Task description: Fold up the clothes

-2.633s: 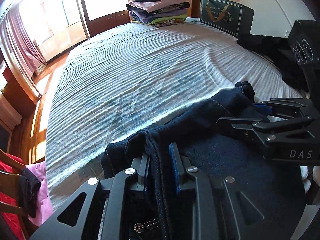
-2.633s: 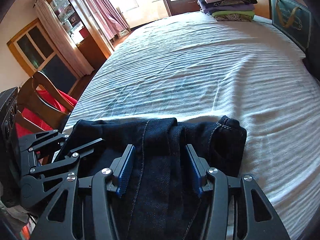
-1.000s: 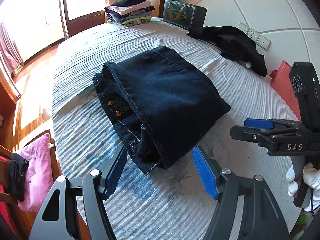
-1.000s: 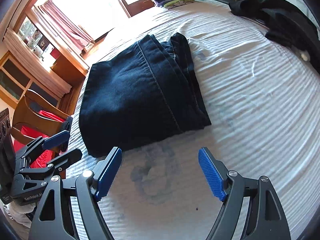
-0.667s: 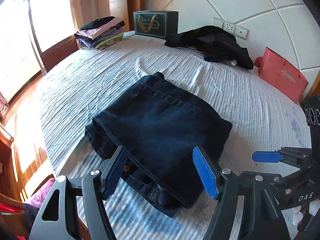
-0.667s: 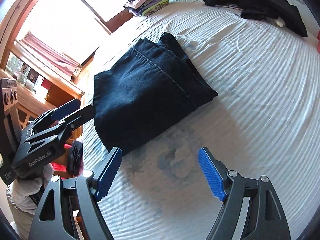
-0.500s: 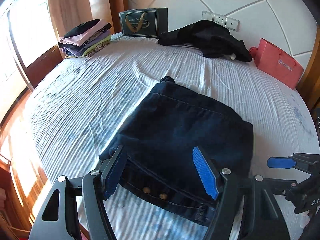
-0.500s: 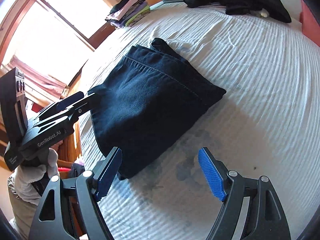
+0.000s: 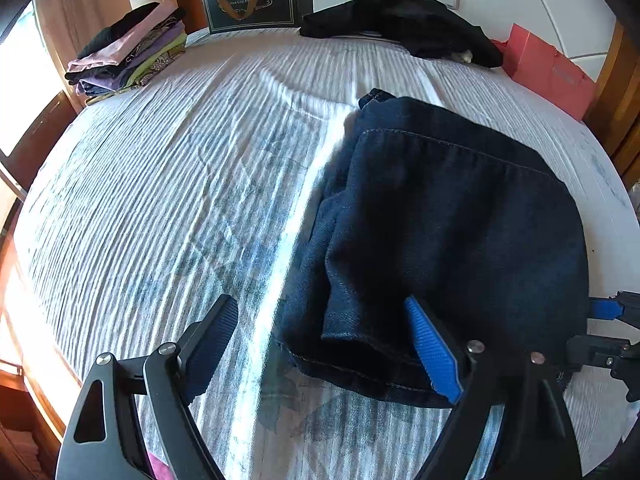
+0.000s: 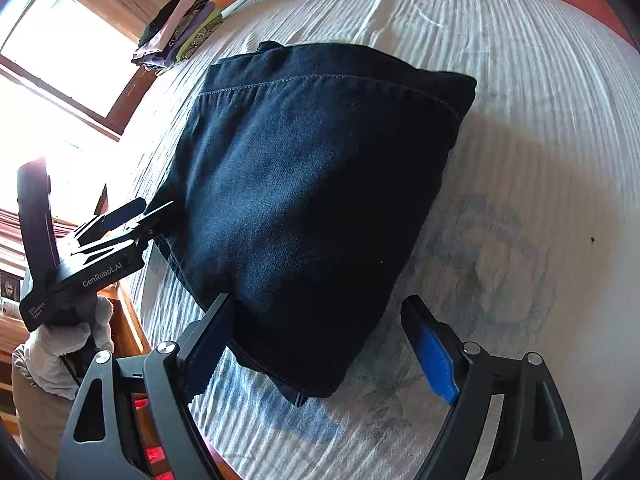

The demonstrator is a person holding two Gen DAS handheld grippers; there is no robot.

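Left gripper [image 9: 320, 344] and right gripper [image 10: 316, 340] both with jaws opening, pinching nothing; folded jeans [image 9: 452, 232] flat on bed [image 9: 160, 200], near corners between each pair; beyond, folded stack [image 9: 128, 52] done, black garment [image 9: 400, 20] apparently left.

text: "GenRobot.AI" | on: left tool [image 10: 132, 216] body | other print: too small to read

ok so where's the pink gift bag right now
In the left wrist view, the pink gift bag stands at the bed's far right edge against the headboard, just right of the heap of black clothes.
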